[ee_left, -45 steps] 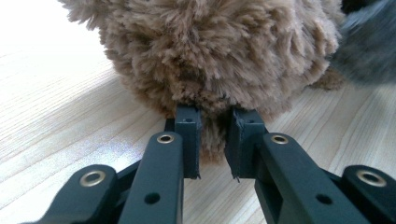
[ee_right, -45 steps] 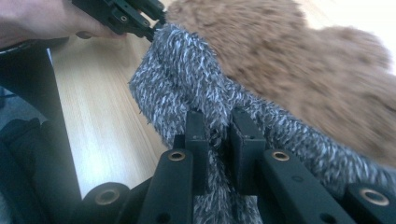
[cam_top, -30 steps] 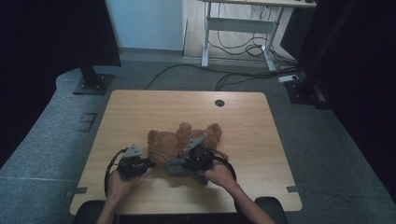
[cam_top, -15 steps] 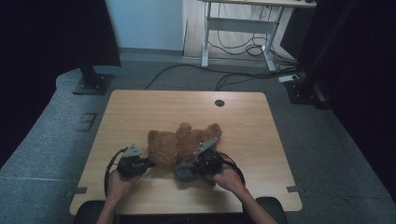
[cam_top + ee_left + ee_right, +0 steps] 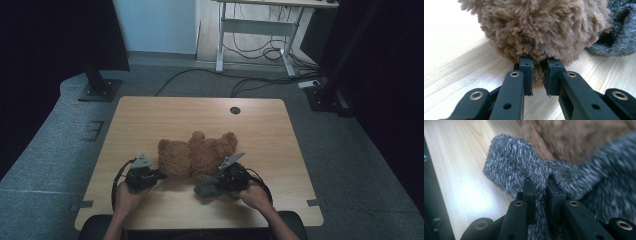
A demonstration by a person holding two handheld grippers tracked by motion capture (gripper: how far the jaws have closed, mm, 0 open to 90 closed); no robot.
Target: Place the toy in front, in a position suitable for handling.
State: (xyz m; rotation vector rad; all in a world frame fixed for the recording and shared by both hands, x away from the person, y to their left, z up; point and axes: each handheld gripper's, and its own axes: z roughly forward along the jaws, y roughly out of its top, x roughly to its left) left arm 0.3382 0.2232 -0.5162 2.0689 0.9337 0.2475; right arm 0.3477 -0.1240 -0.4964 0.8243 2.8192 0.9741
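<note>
Grippers pinch plush bear and grey knit

Fur fills the top of the left gripper view: a brown, shaggy plush teddy bear lies on the light wooden table, and the left gripper has its black jaws nearly together, clamped on a tuft at the bear's lower edge. In the high view the bear lies at centre frame, slightly below the middle of the table, with the left gripper touching its lower left side. The right gripper sits at the bear's lower right. In the right gripper view its jaws stand narrow, pinching a fold of fuzzy grey knitted cloth that lies against the bear's brown fur in the upper right of the frame. The same grey cloth shows at the right edge of the left gripper view.
</note>
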